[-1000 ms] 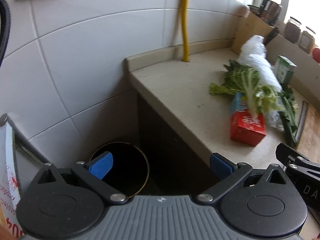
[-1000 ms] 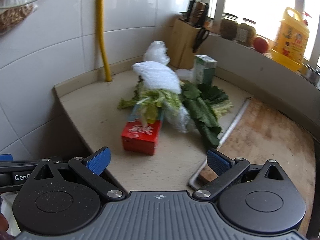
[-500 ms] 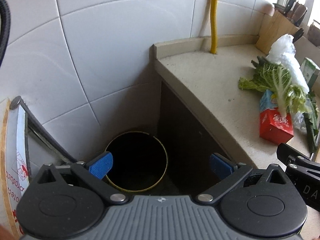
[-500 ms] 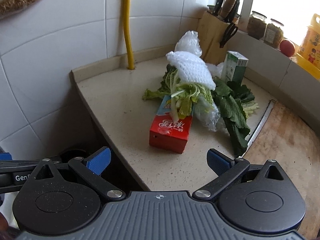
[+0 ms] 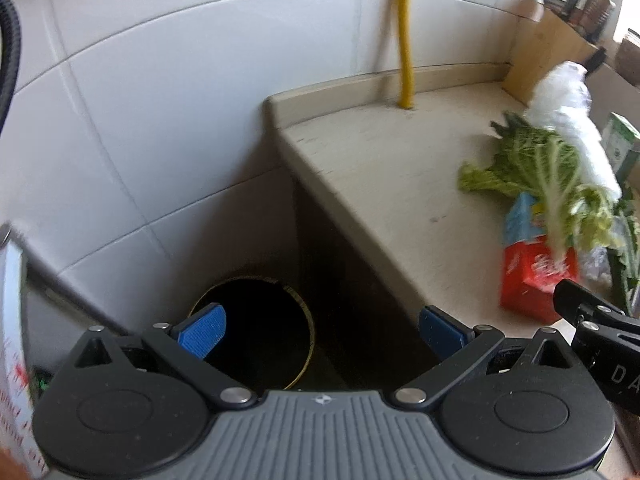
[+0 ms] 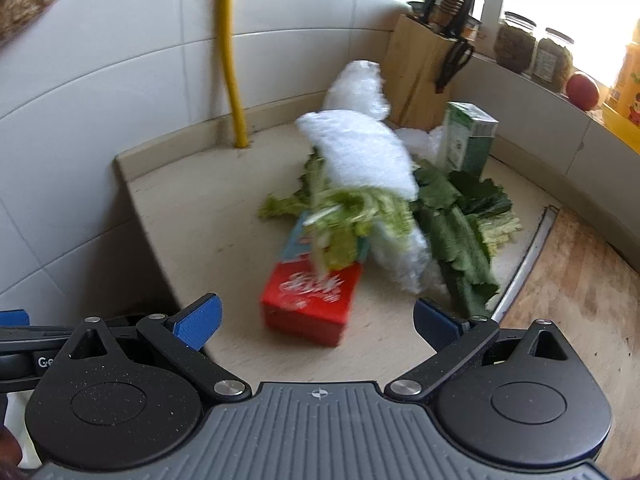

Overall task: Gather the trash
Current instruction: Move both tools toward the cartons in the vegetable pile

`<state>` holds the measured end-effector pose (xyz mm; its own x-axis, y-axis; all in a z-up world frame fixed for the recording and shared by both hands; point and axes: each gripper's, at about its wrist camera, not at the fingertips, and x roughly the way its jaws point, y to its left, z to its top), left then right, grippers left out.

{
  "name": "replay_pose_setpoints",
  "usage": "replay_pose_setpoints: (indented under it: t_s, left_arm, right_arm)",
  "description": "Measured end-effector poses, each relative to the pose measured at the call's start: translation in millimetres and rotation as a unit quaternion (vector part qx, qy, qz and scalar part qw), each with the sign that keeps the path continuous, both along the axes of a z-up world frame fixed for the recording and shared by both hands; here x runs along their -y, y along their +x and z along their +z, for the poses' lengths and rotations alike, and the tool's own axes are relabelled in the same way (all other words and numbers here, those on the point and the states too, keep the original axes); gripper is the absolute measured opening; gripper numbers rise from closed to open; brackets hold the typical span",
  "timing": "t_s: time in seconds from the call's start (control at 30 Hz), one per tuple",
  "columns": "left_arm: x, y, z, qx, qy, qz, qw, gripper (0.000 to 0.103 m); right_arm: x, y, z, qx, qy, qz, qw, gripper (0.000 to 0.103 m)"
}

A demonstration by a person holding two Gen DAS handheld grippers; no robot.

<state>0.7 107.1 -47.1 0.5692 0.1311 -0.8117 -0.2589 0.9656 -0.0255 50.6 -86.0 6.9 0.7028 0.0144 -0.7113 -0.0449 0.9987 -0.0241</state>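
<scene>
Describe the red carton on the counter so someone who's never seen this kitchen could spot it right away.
Start at the yellow pipe in the corner of the beige counter and come toward the near edge. The red carton lies flat there, with pale cabbage leaves draped over its far end. It's the only red box; the green carton stands upright farther back.

We count one red box [image 6: 310,306] on the tabletop [image 6: 208,236]; behind it one green carton [image 6: 468,138], one knife block [image 6: 420,76], two jars [image 6: 514,42] and one yellow pipe [image 6: 230,60]. One bin [image 5: 256,332] sits below the tabletop.
</scene>
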Motion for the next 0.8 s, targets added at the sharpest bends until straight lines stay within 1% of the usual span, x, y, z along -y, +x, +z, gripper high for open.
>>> replay_pose_setpoints:
  t_s: [0.13,0.27,0.4,0.47,0.53,0.57,0.63,0.7,0.77,0.8]
  left_arm:
    - [19,20,8,0.009,-0.003,-0.036,0.9993,0.102]
    - [41,37,19,0.022,-0.006,-0.077,0.9968,0.102]
    - [56,49,39,0.066,-0.010,-0.096,0.9932,0.102]
    - [64,57,48,0.086,-0.004,-0.105,0.9907,0.101]
    - [71,66,56,0.101,0.003,-0.119,0.9877,0.098]
    - [75,71,62,0.107,0.006,-0.126,0.9861,0.098]
    - [84,81,75,0.120,0.005,-0.138,0.9831,0.098]
    - [90,88,85,0.131,0.002,-0.149,0.9802,0.098]
    - [96,87,88,0.138,0.005,-0.155,0.9783,0.098]
    - [99,85,84,0.135,0.007,-0.157,0.9783,0.098]
  right_arm:
    - [23,9,6,0.005,-0.001,-0.008,1.000,0.103]
    - [49,18,14,0.008,0.001,-0.019,1.000,0.103]
    - [73,22,26,0.033,0.003,-0.021,0.999,0.103]
    - [88,28,28,0.040,0.005,-0.024,0.999,0.103]
    - [103,37,31,0.041,0.012,-0.026,0.999,0.103]
    - [110,41,33,0.045,0.013,-0.028,0.998,0.103]
    - [125,48,42,0.060,0.011,-0.030,0.998,0.103]
    - [138,54,58,0.085,0.008,-0.025,0.996,0.103]
    - [150,55,71,0.121,0.006,-0.021,0.992,0.103]
    - [155,57,74,0.129,0.007,-0.020,0.991,0.103]
